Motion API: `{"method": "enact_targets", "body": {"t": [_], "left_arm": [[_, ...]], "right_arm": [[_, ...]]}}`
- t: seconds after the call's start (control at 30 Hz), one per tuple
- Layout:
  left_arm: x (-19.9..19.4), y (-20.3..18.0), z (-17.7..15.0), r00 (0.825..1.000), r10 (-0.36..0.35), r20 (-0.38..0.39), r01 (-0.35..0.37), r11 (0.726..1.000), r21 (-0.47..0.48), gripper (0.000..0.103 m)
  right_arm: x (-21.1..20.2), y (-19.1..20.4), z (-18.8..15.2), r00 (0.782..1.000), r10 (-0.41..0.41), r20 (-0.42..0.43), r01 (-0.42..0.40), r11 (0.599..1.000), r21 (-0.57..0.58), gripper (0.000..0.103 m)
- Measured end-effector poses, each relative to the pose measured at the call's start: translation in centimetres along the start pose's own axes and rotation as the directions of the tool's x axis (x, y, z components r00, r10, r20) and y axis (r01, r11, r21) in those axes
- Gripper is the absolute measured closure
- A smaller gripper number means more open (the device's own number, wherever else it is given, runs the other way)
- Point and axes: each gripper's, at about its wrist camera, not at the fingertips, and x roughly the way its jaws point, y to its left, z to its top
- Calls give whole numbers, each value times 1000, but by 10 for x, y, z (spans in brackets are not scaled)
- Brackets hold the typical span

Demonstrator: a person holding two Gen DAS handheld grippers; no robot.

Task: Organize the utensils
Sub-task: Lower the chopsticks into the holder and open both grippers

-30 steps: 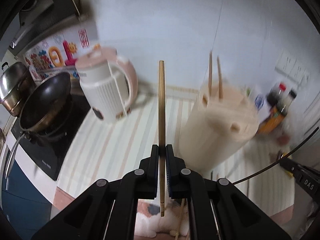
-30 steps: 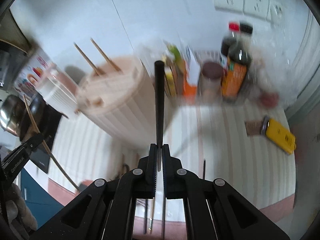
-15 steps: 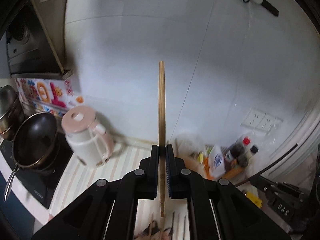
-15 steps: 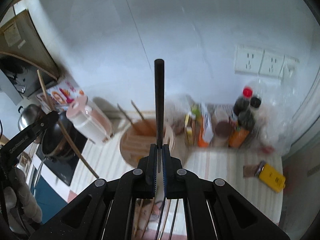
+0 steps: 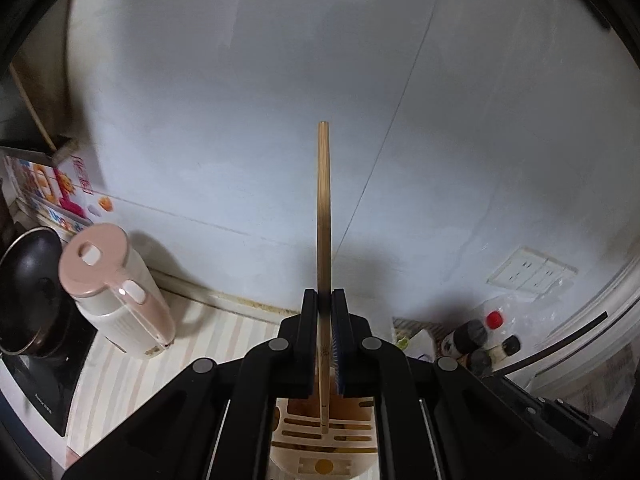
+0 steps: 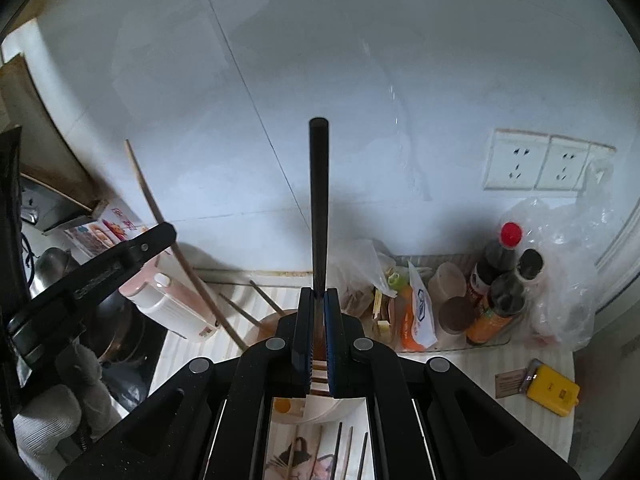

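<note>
Wooden chopstick (image 5: 324, 216) stands straight up from your left gripper (image 5: 324, 312), its lower end hanging over the slotted holder (image 5: 324, 446) on the worktop; the jaws are pinched tight on it. Your right gripper (image 6: 319, 308) clamps a black chopstick (image 6: 319, 200) the same way (more sticks lie near the worktop's front edge)

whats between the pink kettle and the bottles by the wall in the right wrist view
In the right wrist view, between the pink kettle and the bottles stand the utensil holder, partly hidden by the right gripper, then food packets.
</note>
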Motion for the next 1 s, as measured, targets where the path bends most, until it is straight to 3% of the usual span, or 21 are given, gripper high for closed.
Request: {"method": "enact_targets", "body": {"t": [0.33, 0.67, 1.0], "left_arm": [[49, 7, -13, 994, 49, -101, -46, 999, 29, 99], [45, -2, 1, 998, 37, -44, -36, 999, 35, 99], [63, -2, -18, 994, 57, -98, -51, 996, 70, 99]], "right_arm": [[59, -13, -10, 990, 10, -141, -6, 1000, 28, 98], [63, -15, -9, 990, 14, -142, -10, 1000, 29, 98], [68, -11, -16, 984, 17, -175, -16, 1000, 5, 98]]}}
